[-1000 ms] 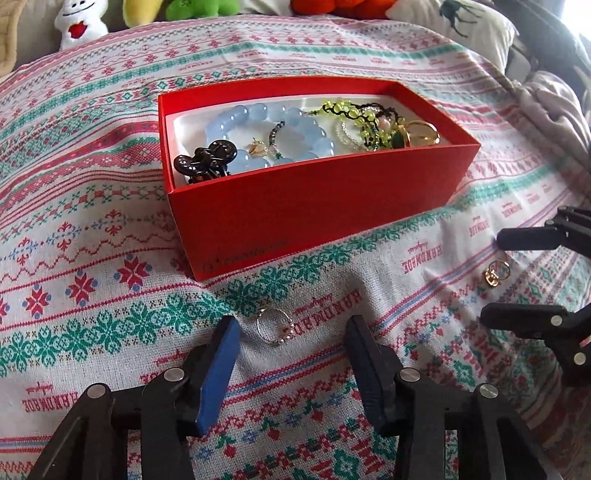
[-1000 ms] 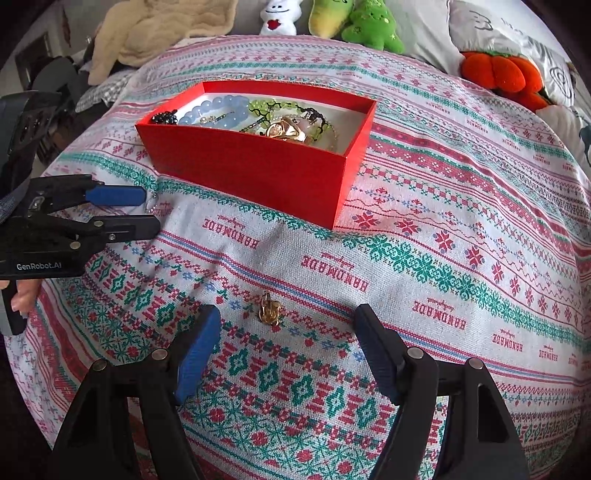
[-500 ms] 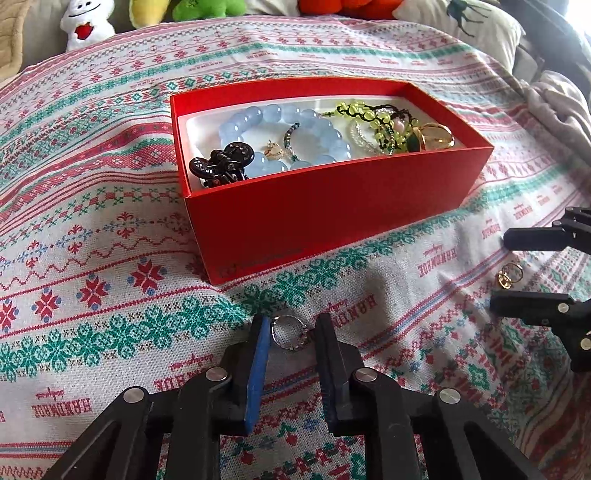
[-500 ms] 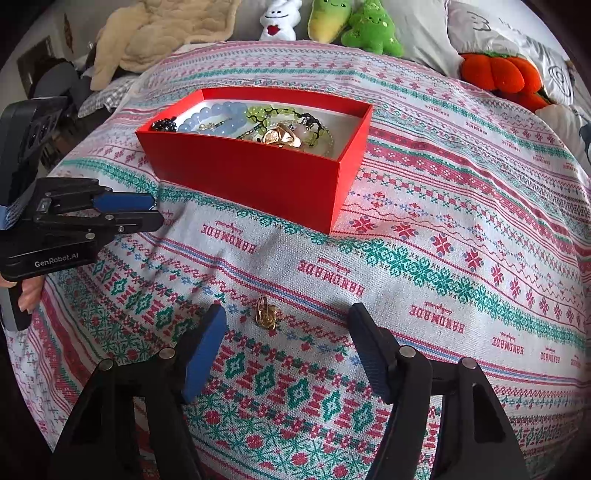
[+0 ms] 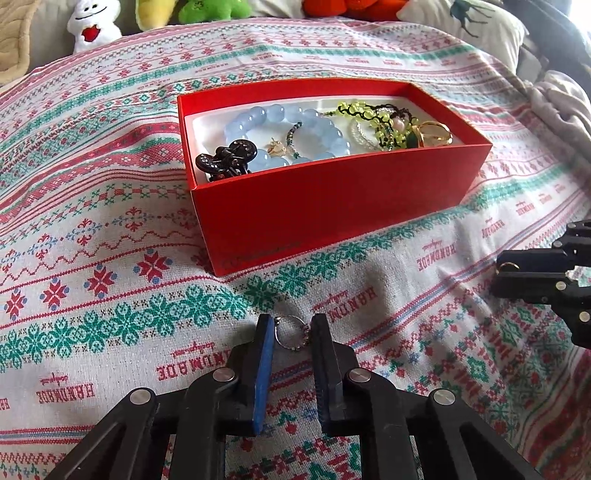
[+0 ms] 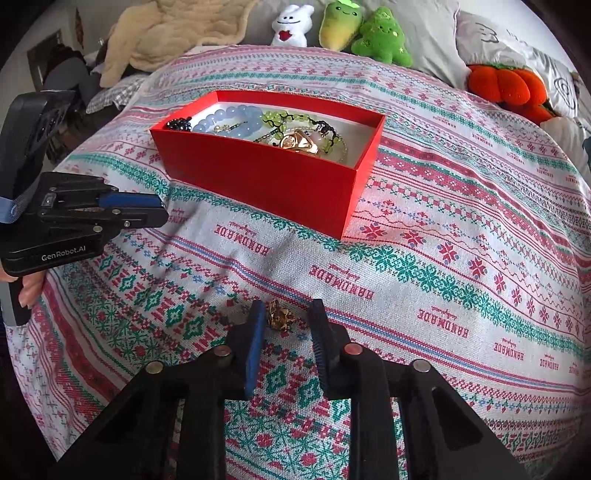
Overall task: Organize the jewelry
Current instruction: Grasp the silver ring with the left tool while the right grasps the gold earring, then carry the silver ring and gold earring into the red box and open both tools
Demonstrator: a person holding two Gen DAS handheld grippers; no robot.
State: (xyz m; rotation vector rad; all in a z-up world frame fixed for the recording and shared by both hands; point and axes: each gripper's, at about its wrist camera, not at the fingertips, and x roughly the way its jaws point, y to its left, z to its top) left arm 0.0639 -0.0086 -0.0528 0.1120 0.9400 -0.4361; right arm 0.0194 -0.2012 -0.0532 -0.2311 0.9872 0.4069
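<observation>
On the patterned bedspread a small silver ring (image 5: 291,335) sits pinched between the blue pads of my left gripper (image 5: 293,325), whose jaws are closing. My right gripper (image 6: 286,310) is closing around a gold ring (image 6: 279,318). That ring touches the left pad, and a thin strip of cloth still shows before the right pad. Beyond both stands the open red box (image 5: 332,206) holding a pale blue bead bracelet (image 5: 314,125), a black hair clip (image 5: 227,158), green beads and gold pieces. In the right wrist view the left gripper (image 6: 162,212) is at the far left, in front of the box (image 6: 258,177).
Plush toys (image 6: 343,26) and an orange cushion (image 6: 506,88) line the back of the bed. A beige blanket (image 6: 166,40) lies at the back left. A person's hand (image 6: 27,291) holds the left gripper's handle. The bedspread falls away at the left and right edges.
Both grippers' jaws have drawn in from wide apart. The left pads have come onto the silver ring, and the right fingers now sit close on either side of the gold ring.
</observation>
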